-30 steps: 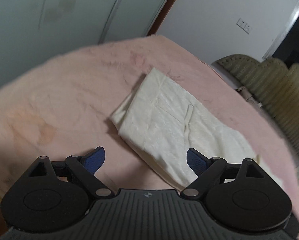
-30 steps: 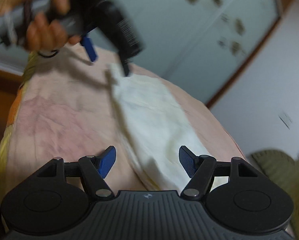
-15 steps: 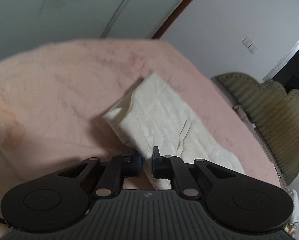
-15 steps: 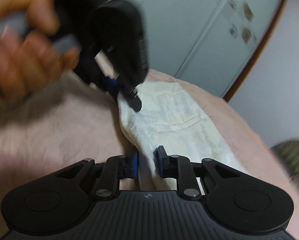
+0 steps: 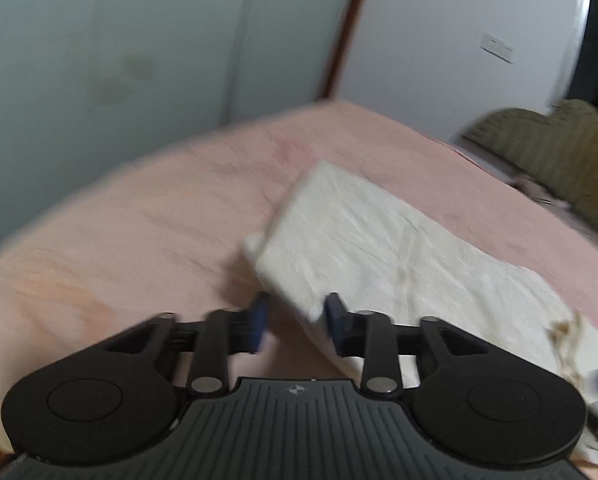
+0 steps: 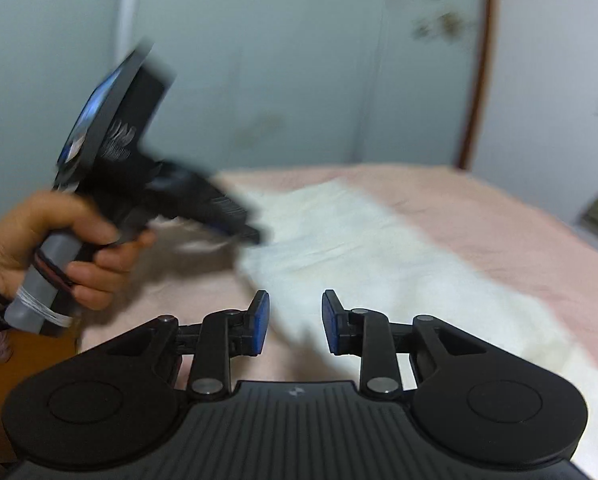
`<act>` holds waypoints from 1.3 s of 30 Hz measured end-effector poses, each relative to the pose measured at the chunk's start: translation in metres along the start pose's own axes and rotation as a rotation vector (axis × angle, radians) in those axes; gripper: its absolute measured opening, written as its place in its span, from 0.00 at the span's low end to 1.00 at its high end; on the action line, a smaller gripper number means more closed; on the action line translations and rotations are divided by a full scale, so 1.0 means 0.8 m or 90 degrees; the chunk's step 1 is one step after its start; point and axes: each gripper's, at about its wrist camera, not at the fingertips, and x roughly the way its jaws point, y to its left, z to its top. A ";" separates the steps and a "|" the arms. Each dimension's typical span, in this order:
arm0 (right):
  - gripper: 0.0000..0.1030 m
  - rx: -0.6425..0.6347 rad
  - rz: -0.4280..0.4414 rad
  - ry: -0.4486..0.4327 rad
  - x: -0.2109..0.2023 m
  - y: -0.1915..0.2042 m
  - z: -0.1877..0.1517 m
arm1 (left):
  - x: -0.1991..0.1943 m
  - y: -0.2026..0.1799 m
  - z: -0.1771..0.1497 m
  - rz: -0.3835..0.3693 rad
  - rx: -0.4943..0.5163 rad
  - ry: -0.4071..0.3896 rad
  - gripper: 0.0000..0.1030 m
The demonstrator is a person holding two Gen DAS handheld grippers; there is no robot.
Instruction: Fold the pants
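Note:
The cream pants (image 5: 383, 248) lie folded into a long band on the pink bedspread (image 5: 139, 232). My left gripper (image 5: 295, 320) is open, its blue pads a short way apart, with the near edge of the pants between and just past them. In the right wrist view the pants (image 6: 363, 248) run away to the right. My right gripper (image 6: 293, 320) is open and empty above the pants' near edge. The left gripper (image 6: 235, 224), held in a hand, hovers over the left edge of the cloth there. Both views are blurred.
Pale wardrobe doors (image 5: 139, 48) stand behind the bed. A white wall with a switch (image 5: 497, 46) is at the back right. An olive padded headboard (image 5: 559, 148) runs along the bed's right side. An orange strip (image 6: 39, 356) shows at the bed's left edge.
Both grippers closed on the near edge of the pants half a second ago and have now opened partway. Both views have lifted and swung, and the pants edge lies lower.

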 end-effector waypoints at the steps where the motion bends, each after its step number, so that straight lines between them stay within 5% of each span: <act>1: 0.27 0.005 -0.047 -0.002 -0.019 -0.014 -0.009 | -0.010 -0.011 0.000 0.028 0.031 -0.026 0.42; 4: 0.27 0.080 -0.151 0.027 -0.053 -0.070 -0.047 | -0.049 -0.059 -0.007 0.058 0.126 -0.109 0.42; 8: 0.27 0.200 -0.127 0.100 -0.053 -0.109 -0.097 | -0.077 -0.123 -0.015 -0.019 0.200 -0.145 0.58; 11: 0.27 0.207 -0.099 0.080 -0.058 -0.108 -0.109 | -0.075 -0.165 -0.019 -0.110 0.225 -0.113 0.61; 15: 0.27 0.232 -0.128 0.045 -0.057 -0.109 -0.098 | -0.059 -0.226 -0.026 -0.248 0.276 -0.047 0.61; 17: 0.27 0.241 -0.123 0.059 -0.056 -0.111 -0.098 | -0.048 -0.258 -0.033 -0.270 0.309 -0.043 0.61; 20: 0.27 0.244 -0.118 0.073 -0.045 -0.114 -0.108 | -0.006 -0.304 -0.047 -0.261 0.358 0.004 0.60; 25: 0.32 0.281 -0.108 0.068 -0.050 -0.124 -0.110 | 0.060 -0.335 -0.067 -0.176 0.383 0.054 0.55; 31: 0.33 0.242 -0.131 0.058 -0.054 -0.110 -0.098 | 0.057 -0.318 -0.053 -0.162 0.367 0.018 0.56; 35: 0.33 0.240 -0.141 0.076 -0.033 -0.114 -0.097 | 0.078 -0.331 -0.046 -0.147 0.348 0.071 0.57; 39: 0.34 0.256 -0.151 0.080 -0.034 -0.121 -0.100 | 0.068 -0.328 -0.050 -0.130 0.351 0.047 0.58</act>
